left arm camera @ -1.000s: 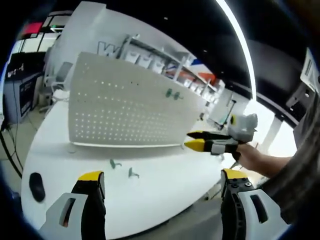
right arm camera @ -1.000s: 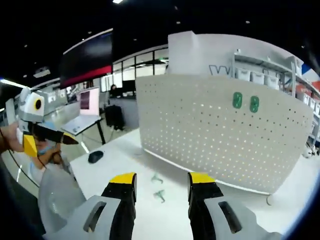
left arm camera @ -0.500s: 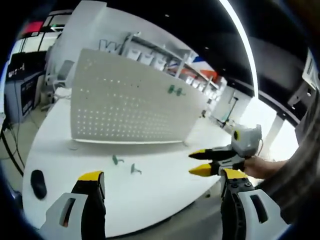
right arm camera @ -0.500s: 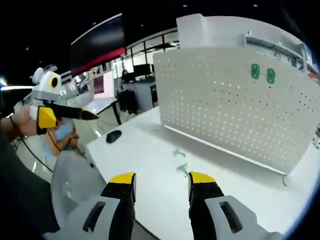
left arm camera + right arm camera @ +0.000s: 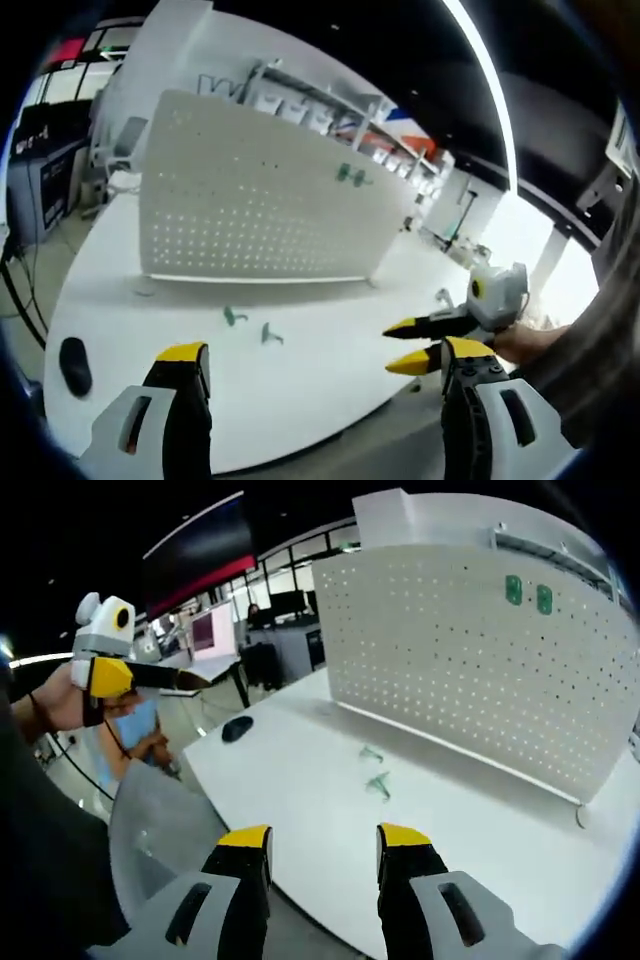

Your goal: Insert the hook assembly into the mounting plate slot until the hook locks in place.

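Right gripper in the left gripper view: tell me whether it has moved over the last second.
Yes. The right gripper has dropped from level with the pegboard's lower right corner to below it, over the table's near edge.

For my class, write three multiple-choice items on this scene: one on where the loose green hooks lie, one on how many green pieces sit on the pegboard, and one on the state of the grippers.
1. Where do the two loose green hooks lie?
A. On the white table in front of the pegboard
B. On the floor
C. Between the right gripper's jaws

2. How many green pieces are mounted on the pegboard?
A. None
B. Two
C. Five

3. What state are the two grippers in?
A. Both shut on hooks
B. Both open and empty
C. One shut on the mouse

Answers:
1 A: the green hooks rest on the table, short of the pegboard.
2 B: two green pieces sit side by side near its top.
3 B: the left gripper and right gripper show parted jaws with nothing between.
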A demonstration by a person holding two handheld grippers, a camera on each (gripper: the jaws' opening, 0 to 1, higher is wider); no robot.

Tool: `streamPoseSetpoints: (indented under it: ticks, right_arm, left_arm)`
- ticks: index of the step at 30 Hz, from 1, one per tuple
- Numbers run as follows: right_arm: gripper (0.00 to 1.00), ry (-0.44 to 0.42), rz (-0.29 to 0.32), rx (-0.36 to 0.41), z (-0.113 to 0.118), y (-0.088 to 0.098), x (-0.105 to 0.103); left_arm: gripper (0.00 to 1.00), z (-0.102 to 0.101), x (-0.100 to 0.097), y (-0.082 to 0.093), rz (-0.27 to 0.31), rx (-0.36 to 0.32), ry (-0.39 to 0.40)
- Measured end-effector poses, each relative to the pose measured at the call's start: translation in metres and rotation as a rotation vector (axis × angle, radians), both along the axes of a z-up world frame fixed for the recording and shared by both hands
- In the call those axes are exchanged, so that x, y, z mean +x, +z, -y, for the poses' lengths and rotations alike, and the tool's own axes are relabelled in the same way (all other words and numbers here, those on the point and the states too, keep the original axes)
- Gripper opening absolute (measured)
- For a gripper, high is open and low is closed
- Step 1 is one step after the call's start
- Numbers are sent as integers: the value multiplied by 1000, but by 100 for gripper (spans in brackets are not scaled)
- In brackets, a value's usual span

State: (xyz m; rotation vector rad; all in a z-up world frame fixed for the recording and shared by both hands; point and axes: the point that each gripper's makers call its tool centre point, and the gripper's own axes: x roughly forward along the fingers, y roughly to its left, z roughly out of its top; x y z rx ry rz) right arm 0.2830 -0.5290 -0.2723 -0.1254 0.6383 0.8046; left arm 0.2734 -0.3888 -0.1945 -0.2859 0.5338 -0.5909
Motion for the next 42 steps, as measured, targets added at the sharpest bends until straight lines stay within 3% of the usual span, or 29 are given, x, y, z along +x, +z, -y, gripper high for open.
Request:
streamPoseSetpoints:
  ticks: [5,13,18,35,42]
  right_arm:
    - [41,8,-21,-6,2,-9,-6]
    - [41,57,-102,-51,2,-41,-16]
    - [40,79,-93,-77,-1,-55,-9]
    - [37,199,-59,-193,-22,-99,68]
    - [36,201,-64,-214,-28,-114,100]
  left_arm:
    - [97,-1,-1,-4,-14,0,4]
    - [95,-5,-1,-12,-28,9,21]
    - [95,-7,2,-12,-36,-3,29]
    - [96,-15,11,-22,-75,1,48]
    - [96,-20,15,-27,-91,1,66]
